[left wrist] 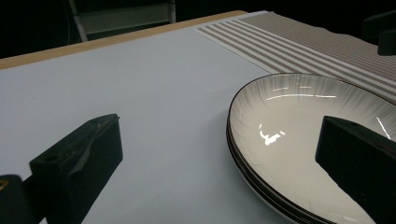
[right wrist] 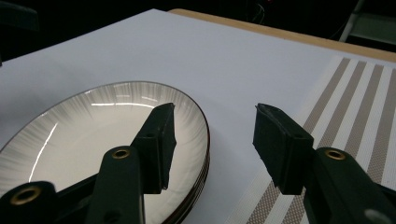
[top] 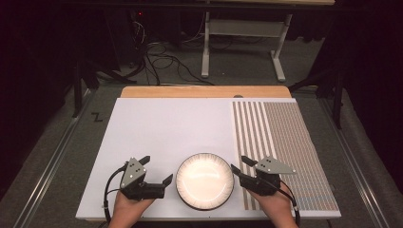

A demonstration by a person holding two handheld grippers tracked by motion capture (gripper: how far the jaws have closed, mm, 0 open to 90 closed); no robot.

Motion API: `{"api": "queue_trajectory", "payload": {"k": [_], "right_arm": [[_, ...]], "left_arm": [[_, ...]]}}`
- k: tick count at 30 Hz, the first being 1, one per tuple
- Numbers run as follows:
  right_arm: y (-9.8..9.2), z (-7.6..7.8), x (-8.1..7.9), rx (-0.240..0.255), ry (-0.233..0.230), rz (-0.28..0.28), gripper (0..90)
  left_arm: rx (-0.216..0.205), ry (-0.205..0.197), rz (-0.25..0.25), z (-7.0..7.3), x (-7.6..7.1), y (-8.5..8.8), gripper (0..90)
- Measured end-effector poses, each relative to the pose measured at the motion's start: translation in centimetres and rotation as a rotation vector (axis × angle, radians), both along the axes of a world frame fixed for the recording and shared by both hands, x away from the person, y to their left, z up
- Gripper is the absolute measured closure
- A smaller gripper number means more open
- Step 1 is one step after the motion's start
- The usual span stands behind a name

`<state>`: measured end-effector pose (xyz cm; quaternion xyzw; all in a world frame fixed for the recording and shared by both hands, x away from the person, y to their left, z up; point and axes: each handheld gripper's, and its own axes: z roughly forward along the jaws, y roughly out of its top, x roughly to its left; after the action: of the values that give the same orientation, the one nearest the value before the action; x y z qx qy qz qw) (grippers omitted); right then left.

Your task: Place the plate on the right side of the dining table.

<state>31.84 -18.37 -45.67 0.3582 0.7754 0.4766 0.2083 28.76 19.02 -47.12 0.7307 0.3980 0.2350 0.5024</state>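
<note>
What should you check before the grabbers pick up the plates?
1. Plates stacked flat on the table: ok, several rims show in both gripper views.
2. Left gripper open: ok, jaws wide, one over the rim.
3. Right gripper open: ok, nothing pressed, one jaw over the rim.
4. Either gripper touching the plates: cannot tell.
5. Plates bare of food: ok.
6. Striped mat apart from the plates: ok.

Plates [top: 205, 181] lie between left gripper [top: 158, 170] and right gripper [top: 237, 165]
</note>
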Motion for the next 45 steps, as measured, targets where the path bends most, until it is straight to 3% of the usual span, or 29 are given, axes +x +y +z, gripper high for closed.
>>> {"api": "queue_trajectory", "payload": {"k": [10,17,18,20,28,35,40,45], "right_arm": [[-0.9,-1.0,-0.5,-0.014,0.027,-0.008,52.5],[-1.1,-1.4,-0.4,-0.038,0.038,-0.018,65.3],[-1.2,-1.4,-0.4,-0.033,0.046,-0.018,71.5],[-1.4,-1.5,-0.4,-0.029,0.047,-0.022,75.0],[-1.4,-1.6,-0.6,-0.038,0.061,0.000,89.4],[-0.4,-2.0,-0.8,-0.087,0.077,0.054,90.0],[0.1,-2.4,-0.8,-0.103,0.103,0.056,90.0],[0.2,-2.4,-0.9,-0.108,0.099,0.064,90.0]], "left_arm": [[0.005,0.002,-0.010,-0.1,0.0,-0.4,1.5],[0.002,0.009,-0.010,-0.2,0.0,-0.4,1.5],[0.000,0.009,-0.008,-0.2,-0.1,-0.4,1.5],[0.002,0.010,-0.009,-0.2,-0.1,-0.3,1.5],[0.011,0.022,-0.015,-0.5,0.0,-0.6,1.5],[0.006,0.026,-0.017,-0.6,0.0,-0.7,1.7],[0.000,0.035,-0.021,-0.7,0.1,-0.9,2.0],[-0.010,0.041,-0.023,-0.8,0.1,-0.8,2.0]]}}
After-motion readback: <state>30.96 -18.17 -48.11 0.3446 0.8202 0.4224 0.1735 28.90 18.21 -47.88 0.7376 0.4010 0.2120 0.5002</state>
